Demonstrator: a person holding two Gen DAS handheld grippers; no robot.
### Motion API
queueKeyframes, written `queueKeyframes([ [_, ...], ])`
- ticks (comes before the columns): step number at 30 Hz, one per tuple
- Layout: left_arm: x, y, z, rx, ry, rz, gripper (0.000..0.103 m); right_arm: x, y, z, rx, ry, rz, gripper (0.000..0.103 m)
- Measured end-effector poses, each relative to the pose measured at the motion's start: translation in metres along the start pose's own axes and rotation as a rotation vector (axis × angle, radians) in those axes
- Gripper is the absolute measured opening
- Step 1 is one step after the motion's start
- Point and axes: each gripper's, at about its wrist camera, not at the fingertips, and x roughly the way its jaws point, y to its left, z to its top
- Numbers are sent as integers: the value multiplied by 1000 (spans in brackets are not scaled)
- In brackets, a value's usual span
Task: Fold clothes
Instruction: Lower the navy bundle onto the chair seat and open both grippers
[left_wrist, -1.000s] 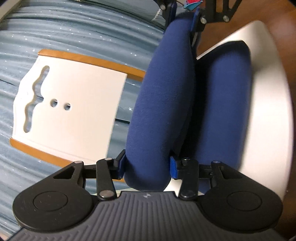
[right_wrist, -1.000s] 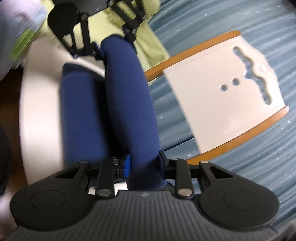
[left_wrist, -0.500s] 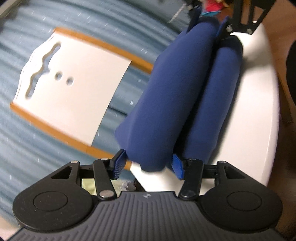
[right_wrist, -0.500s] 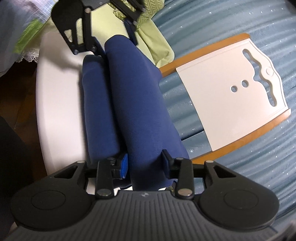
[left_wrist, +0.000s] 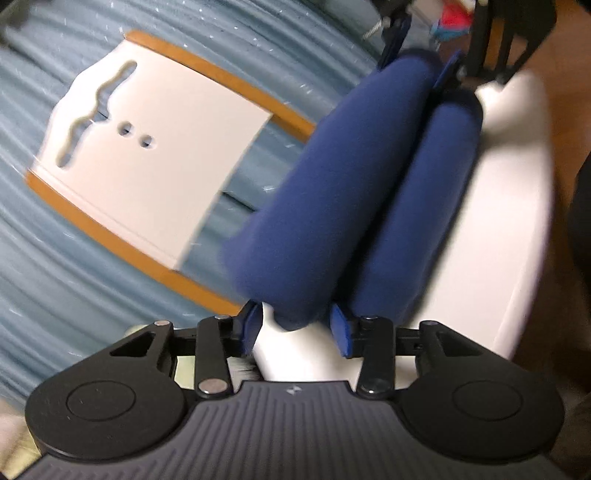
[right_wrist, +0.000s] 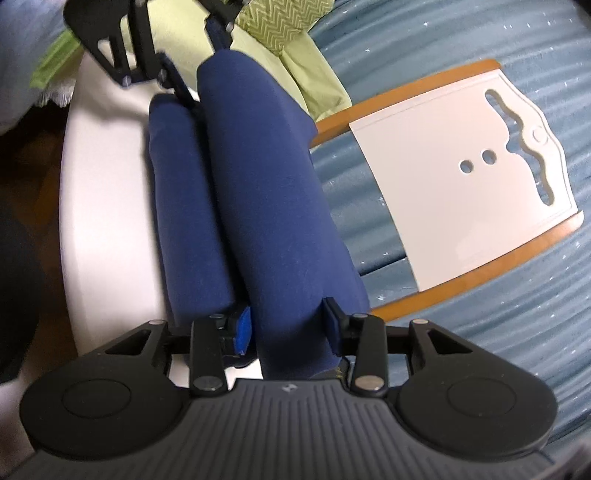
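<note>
A navy cloth (left_wrist: 332, 184) folded into a long double roll lies partly on a white rounded surface (left_wrist: 517, 221). My left gripper (left_wrist: 295, 328) stands open at one end. Only the tip of the roll reaches between its blue pads, and the left pad is clear of it. At the other end my right gripper (right_wrist: 286, 328) has the navy cloth (right_wrist: 266, 184) between its jaws, which are opening and no longer squeeze it. Each gripper shows small in the other's view: the right gripper (left_wrist: 421, 55) and the left gripper (right_wrist: 195, 55).
A white folding board (left_wrist: 155, 155) with orange side strips lies flat on a blue-grey ribbed bedspread (left_wrist: 74, 277) beside the cloth. Light green fabrics (right_wrist: 310, 77) lie behind the roll. Dark wood floor (left_wrist: 569, 110) shows past the white surface's edge.
Both grippers' jaws have widened around the roll. My left gripper has drawn back along it, so only its tip is between the pads. The roll has sunk toward the white surface.
</note>
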Motion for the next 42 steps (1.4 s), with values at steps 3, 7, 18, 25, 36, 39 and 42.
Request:
queueKeyframes([
  [3, -9, -15, -2, 188, -33, 53, 61, -2, 2, 0, -27, -3, -12, 39],
  [7, 3, -13, -2, 257, -39, -27, 54, 6, -2, 5, -24, 2, 13, 34],
  [18, 5, 3, -25, 156, -9, -62, 50, 1, -36, 38, 69, 7, 12, 26],
  [25, -12, 18, -47, -107, 45, -22, 53, -3, 16, 21, 0, 4, -55, 39],
  [36, -20, 10, -35, -235, 92, -117, 45, -14, 3, 8, 105, -9, -5, 57],
  [39, -30, 10, -36, -265, 92, -129, 49, -5, -5, 1, 136, 22, -2, 58],
  [42, -32, 33, -38, -416, 116, -124, 50, -13, -16, 2, 190, 10, 19, 58],
])
